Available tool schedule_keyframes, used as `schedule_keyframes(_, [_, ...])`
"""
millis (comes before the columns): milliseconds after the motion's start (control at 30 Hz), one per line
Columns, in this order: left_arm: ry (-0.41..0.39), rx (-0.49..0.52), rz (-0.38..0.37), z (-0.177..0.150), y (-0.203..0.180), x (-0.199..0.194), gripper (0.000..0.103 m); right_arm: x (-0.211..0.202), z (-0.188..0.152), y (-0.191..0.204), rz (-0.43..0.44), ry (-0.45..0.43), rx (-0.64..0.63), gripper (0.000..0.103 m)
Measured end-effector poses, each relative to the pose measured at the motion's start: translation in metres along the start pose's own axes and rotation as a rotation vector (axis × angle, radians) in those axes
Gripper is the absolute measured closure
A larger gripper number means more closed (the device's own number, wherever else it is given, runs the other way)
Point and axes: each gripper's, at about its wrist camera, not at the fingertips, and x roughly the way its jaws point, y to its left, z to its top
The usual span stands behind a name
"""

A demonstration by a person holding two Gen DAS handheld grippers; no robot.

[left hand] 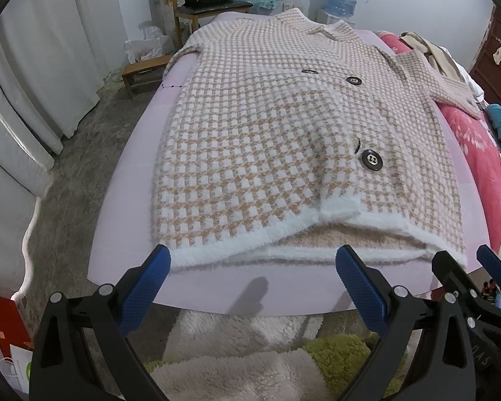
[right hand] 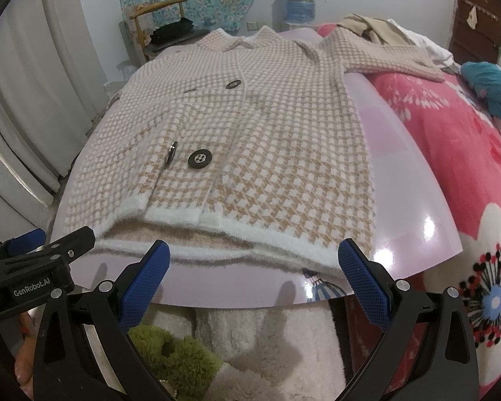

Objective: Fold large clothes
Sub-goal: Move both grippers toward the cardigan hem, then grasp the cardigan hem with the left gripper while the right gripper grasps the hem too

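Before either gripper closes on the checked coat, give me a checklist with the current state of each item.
1. Left gripper jaws open and empty: ok.
2. Right gripper jaws open and empty: ok.
3. Checked coat lies flat on the pink board, front up: ok.
4. White hem within reach, just ahead of both grippers: ok, though the front layer is lifted and gapes from the back layer.
5. Sleeve tucked in: not ok, it stretches off the board onto the red blanket.
6. Front buttoned: cannot tell; large button shows, another stands on edge beside it.
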Motion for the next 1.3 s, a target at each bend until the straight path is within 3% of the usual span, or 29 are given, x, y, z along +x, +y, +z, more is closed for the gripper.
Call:
schedule_keyframes(433, [-0.004, 0.002, 0.000, 0.013, 0.015, 0.016, 0.006, 0.005, 0.017, 0.003, -0.042, -0.024, -0.010, 0.007])
schedule_keyframes(733, [-0.106, 0.024, 0.012, 0.032, 0.025, 0.017, 0.006, 0.004, 0.037, -0.011, -0.064, -0.098, -0.004, 0.007])
schedule_keyframes(967, [-0.190, -0.011, -0.149, 0.042, 0.049, 0.018, 0.006, 0.012, 0.051, -0.038, -0.038, -0.128, 0.032, 0.007])
schedule_keyframes(1133, [-0.169, -0.009, -0.216, 0.048, 0.060, 0.023, 0.006, 0.020, 0.055, -0.068, -0.019, -0.119, 0.075, 0.007])
schedule_keyframes(1300, [-0.178, -0.016, -0.198, 0.049, 0.071, 0.026, 0.006, 0.029, 0.049, -0.102, 0.066, -0.078, 0.159, 0.007])
